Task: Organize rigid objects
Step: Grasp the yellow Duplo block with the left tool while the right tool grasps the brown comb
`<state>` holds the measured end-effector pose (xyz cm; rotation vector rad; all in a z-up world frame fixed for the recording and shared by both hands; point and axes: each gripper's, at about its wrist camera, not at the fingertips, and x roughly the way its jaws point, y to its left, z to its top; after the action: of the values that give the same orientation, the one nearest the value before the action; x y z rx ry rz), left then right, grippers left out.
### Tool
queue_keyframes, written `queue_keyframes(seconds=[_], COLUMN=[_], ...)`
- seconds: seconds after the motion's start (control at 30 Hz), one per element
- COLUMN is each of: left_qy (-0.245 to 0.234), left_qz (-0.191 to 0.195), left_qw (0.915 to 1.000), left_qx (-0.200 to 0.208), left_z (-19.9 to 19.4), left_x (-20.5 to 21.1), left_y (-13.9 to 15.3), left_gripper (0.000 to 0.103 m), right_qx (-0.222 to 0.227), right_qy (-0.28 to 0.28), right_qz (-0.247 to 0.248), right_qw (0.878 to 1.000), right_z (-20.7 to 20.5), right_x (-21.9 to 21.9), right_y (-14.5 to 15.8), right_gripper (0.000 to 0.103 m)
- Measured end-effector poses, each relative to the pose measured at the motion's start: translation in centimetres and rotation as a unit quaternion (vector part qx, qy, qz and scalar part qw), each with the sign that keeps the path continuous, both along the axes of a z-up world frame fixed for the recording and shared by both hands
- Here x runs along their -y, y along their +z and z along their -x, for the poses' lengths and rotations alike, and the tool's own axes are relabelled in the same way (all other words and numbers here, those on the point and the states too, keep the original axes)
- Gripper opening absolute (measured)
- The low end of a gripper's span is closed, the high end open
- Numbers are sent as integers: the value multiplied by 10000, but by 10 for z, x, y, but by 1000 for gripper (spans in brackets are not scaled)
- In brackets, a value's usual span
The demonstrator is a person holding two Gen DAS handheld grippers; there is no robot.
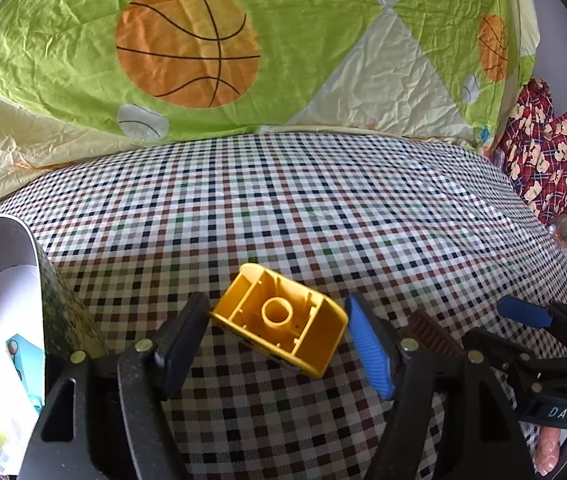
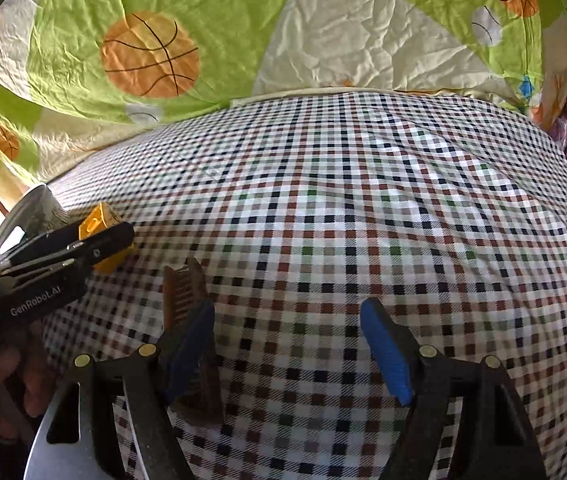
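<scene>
My left gripper (image 1: 277, 344) brackets the hollow yellow plastic block (image 1: 281, 320), pads apparently touching; right gripper (image 2: 295, 348) gapes empty beside the brown comb (image 2: 181, 296); next, lift

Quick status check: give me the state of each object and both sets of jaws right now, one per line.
Yellow block: tilted, hollow underside showing, between the left gripper's jaws; grip unclear.
Brown comb: flat on the checked sheet, beside one right finger, not gripped.
Right gripper: jaws open, empty.
Box: open, holding items.
</scene>
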<state>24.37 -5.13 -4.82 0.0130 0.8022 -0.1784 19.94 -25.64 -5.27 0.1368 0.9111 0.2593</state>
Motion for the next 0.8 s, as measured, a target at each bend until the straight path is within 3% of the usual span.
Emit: queue_keyframes(seconds=[0.2,0.3,0.63,0.7,0.8], left_qy=[-60,-81,-55,-64,-79], left_qz=[57,99,223,198,189], left_qw=[10000,9999,9997,9998,9998], left_qx=[-2,-1,1,8,12], left_z=[12,16,27,29,33], left_x=[0,-2,-10,-9,-9], left_y=[0,1,1,1,1], left_gripper=[71,71,71,71,71], right_qx=[176,364,346,276,128], right_qy=[130,260,644,627,605], right_qz=[-170,-13,376,548,660], right_qw=[9996,9990,9966,9961,9959], right_z=[6,12,12,8,5], right_x=[-9,-18,-47,-52,-54], right_y=[4,10,10,6,2], right_gripper=[77,77,77,74,58])
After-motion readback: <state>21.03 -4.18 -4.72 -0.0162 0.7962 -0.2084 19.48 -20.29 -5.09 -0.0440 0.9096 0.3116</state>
